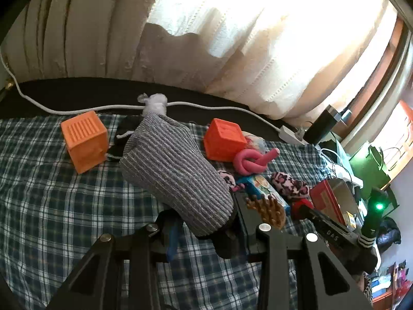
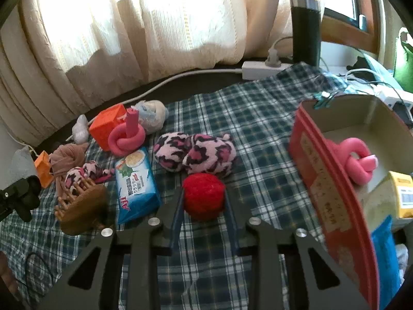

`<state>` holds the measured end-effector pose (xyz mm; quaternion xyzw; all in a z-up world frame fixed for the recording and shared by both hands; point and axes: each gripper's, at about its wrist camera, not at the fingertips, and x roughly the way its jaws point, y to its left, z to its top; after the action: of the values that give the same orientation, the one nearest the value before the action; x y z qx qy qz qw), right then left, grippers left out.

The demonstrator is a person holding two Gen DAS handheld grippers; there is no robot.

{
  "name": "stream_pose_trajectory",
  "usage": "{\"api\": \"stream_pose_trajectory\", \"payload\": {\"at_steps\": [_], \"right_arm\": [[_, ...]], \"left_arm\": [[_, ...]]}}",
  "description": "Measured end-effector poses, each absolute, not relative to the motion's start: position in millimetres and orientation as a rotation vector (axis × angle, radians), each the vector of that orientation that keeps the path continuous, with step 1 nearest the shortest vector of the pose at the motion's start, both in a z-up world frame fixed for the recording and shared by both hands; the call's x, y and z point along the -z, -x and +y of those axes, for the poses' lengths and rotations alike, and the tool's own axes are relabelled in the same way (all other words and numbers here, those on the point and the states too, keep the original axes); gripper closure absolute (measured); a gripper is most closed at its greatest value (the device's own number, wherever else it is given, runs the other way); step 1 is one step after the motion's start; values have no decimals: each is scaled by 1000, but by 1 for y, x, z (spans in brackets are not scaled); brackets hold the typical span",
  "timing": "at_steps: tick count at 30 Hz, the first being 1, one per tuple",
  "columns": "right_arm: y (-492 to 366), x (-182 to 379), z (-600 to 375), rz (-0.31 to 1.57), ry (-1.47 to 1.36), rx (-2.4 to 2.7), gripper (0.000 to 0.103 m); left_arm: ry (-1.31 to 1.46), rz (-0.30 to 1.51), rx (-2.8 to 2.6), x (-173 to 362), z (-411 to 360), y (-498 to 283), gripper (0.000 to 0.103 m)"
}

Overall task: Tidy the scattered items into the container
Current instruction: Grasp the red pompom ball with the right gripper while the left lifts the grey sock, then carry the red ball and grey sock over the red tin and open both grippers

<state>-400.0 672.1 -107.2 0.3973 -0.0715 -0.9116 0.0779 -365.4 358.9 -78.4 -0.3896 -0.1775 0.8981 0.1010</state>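
Note:
My left gripper (image 1: 204, 222) is shut on a grey striped sock (image 1: 175, 170) and holds it above the plaid cloth (image 1: 51, 206). My right gripper (image 2: 204, 201) is shut on a red pom-pom ball (image 2: 203, 196) that rests on the cloth. The red cardboard box (image 2: 333, 206) stands at the right and holds a pink knotted roll (image 2: 358, 160), a yellow pack and a blue item. Scattered on the cloth lie a leopard-print sock (image 2: 196, 155), a blue wipes pack (image 2: 136, 186), a brown brush (image 2: 80, 206), another pink knotted roll (image 2: 126, 139) and orange cubes (image 1: 85, 144) (image 1: 223, 139).
A white power strip (image 2: 260, 69) with its cable runs along the dark back edge under the curtain. A black tumbler (image 2: 306, 31) stands beside it. A brown knotted cloth (image 2: 67, 162) and small white bundles lie at the far left. Cables and a green bag sit behind the box.

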Motion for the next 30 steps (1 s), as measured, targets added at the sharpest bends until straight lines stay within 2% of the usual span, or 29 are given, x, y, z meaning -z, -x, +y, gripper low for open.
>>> {"api": "stream_pose_trajectory", "payload": {"at_steps": [10,19,28,30], "right_arm": [[358,61,717,-356,-978,2876,71],[357,39,800,-462,-991,3038,70],[361,29,838,-545,-949,3051,59],[356,34,842,-566,-950,3038,53]], "left_arm": [[1105,-471,-2634,57,388,355,65],[1081,-404,-2564,45,435,352,65],[1058,-328,-2509,31,487,355,65],[1050,-305,-2492,27,502,357,65]]}}
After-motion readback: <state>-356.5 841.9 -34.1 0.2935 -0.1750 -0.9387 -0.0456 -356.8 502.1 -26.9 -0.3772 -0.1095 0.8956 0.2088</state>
